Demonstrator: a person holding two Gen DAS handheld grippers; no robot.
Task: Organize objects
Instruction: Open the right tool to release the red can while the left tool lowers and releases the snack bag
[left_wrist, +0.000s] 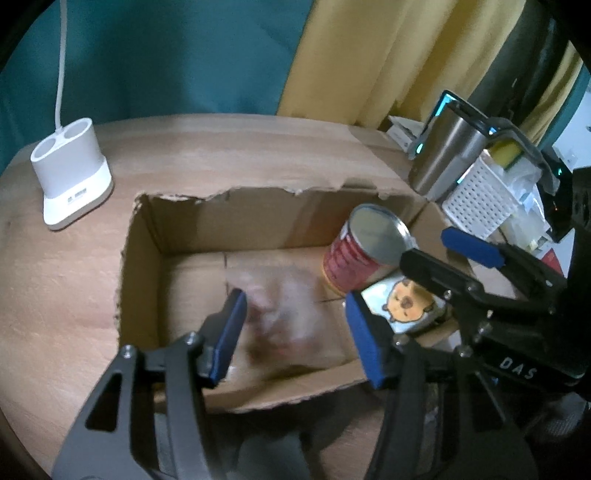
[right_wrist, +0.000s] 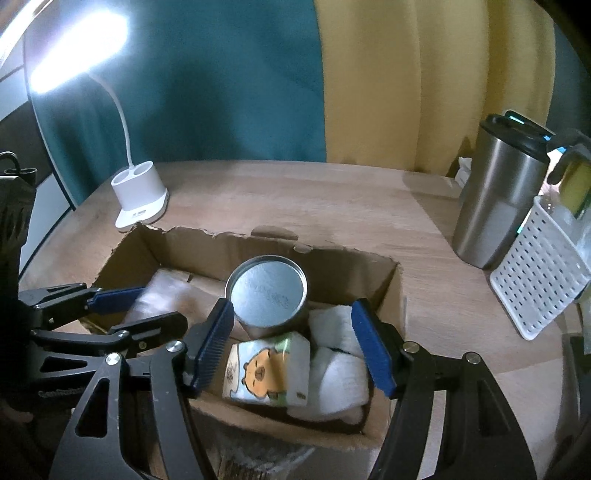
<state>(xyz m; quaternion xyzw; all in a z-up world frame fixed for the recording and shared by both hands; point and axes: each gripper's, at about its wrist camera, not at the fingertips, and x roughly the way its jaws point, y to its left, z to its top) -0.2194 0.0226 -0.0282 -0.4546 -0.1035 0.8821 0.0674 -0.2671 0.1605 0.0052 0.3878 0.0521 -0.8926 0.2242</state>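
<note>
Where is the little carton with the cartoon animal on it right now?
The small cartoon-printed carton lies inside the torn cardboard box, at its near right end, just in front of the upright red-labelled metal can and beside white cloth rolls.

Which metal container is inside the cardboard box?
The red-labelled can, standing upright in the box behind the capybara pack. The steel tumbler stands outside on the table.

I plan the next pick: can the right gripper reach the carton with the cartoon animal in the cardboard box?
Probably yes: the right gripper hangs open just above the carton, with nothing covering it.
</note>
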